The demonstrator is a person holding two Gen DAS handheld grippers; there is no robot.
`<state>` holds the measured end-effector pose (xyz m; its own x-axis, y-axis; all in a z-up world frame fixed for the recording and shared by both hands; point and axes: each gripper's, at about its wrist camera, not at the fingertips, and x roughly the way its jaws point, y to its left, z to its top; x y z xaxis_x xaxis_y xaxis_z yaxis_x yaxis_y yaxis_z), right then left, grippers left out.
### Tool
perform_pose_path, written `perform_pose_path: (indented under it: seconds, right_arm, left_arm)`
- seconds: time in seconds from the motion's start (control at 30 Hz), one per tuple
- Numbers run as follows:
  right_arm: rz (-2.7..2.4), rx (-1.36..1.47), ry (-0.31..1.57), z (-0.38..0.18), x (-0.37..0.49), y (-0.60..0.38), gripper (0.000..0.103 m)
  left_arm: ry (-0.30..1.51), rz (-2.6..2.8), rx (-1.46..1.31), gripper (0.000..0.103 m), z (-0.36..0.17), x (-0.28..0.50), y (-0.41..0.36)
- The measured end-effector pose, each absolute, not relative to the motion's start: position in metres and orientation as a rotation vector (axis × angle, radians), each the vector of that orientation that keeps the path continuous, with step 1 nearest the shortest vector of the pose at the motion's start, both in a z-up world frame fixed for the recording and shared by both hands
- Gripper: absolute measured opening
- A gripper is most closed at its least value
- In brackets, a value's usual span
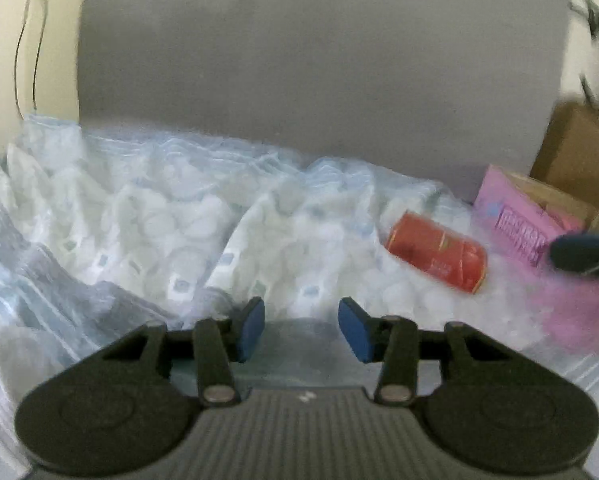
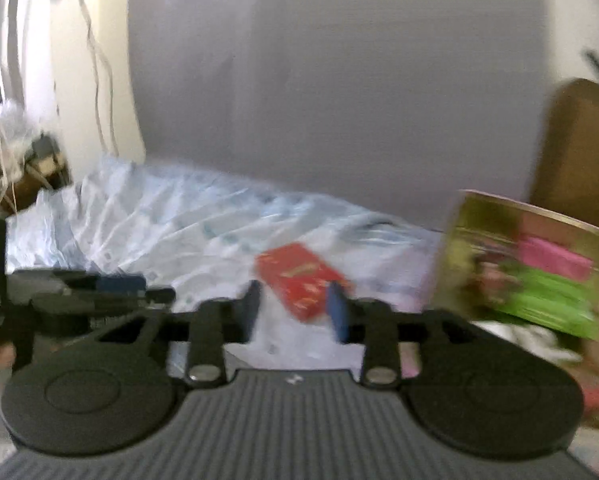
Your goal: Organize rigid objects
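A red box [image 1: 435,256] lies on its side on the bubble wrap [image 1: 159,220], right of centre in the left wrist view. My left gripper [image 1: 301,322] hangs open over the wrap, nothing between its blue pads, with the red box ahead and to its right. In the right wrist view the red box [image 2: 303,284] shows through the gap of my open right gripper [image 2: 295,310], lying beyond the fingertips and not pinched. The picture is blurred. A dark part of the right gripper [image 1: 583,256] shows just right of the red box.
A pink box [image 1: 523,224] and a brown cardboard box [image 1: 575,156] stand at the right. A gold, green and pink box [image 2: 531,272] is close on the right. A grey board [image 1: 319,60] backs the scene. The left gripper [image 2: 119,284] shows at left.
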<state>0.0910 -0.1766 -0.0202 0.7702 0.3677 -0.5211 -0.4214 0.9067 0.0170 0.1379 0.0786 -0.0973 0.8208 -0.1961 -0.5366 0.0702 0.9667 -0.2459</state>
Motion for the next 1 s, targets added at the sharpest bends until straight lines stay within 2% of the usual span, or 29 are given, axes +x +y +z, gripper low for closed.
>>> perform_pose_path:
  seconds: [0.07, 0.13, 0.17, 0.23, 0.27, 0.3, 0.33, 0.43, 0.6, 0.73, 0.87, 1.0]
  right_arm:
    - [0.409, -0.141, 0.573, -0.031, 0.117, -0.154, 0.053]
    - [0.362, -0.197, 0.609, -0.042, 0.145, -0.136, 0.065]
    - [0.331, -0.212, 0.622, -0.046, 0.158, -0.132, 0.068]
    - [0.312, -0.238, 0.680, -0.057, 0.187, -0.125, 0.083]
    - [0.302, -0.253, 0.717, -0.063, 0.195, -0.124, 0.085]
    - [0.275, -0.261, 0.753, -0.069, 0.203, -0.124, 0.084]
    - [0.268, -0.233, 0.769, -0.073, 0.206, -0.127, 0.077]
    - [0.300, -0.162, 0.787, -0.070, 0.191, -0.130, 0.066]
    - [0.416, -0.194, 0.726, -0.061, 0.110, -0.132, 0.065]
    - [0.439, -0.215, 0.692, -0.064, 0.032, -0.159, 0.065]
    - [0.297, -0.203, 0.660, -0.068, -0.028, -0.205, 0.066]
    - [0.134, -0.111, 0.643, -0.063, -0.053, -0.254, 0.068]
  left_arm:
    - [0.555, -0.144, -0.247, 0.047, -0.096, 0.137, 0.084]
    - [0.569, -0.171, -0.263, 0.046, -0.097, 0.139, 0.086]
    - [0.567, -0.175, -0.268, 0.047, -0.098, 0.139, 0.088]
    - [0.560, -0.171, -0.260, 0.047, -0.097, 0.137, 0.089]
    - [0.558, -0.168, -0.252, 0.047, -0.096, 0.138, 0.088]
    - [0.557, -0.165, -0.244, 0.047, -0.096, 0.139, 0.087]
    - [0.556, -0.161, -0.236, 0.047, -0.095, 0.140, 0.087]
    - [0.548, -0.151, -0.233, 0.047, -0.093, 0.141, 0.089]
    - [0.560, -0.165, -0.268, 0.050, -0.093, 0.141, 0.096]
    - [0.542, -0.197, -0.193, 0.052, -0.092, 0.133, 0.082]
    - [0.502, -0.219, -0.078, 0.056, -0.090, 0.125, 0.062]
    - [0.519, -0.184, -0.072, 0.056, -0.090, 0.125, 0.061]
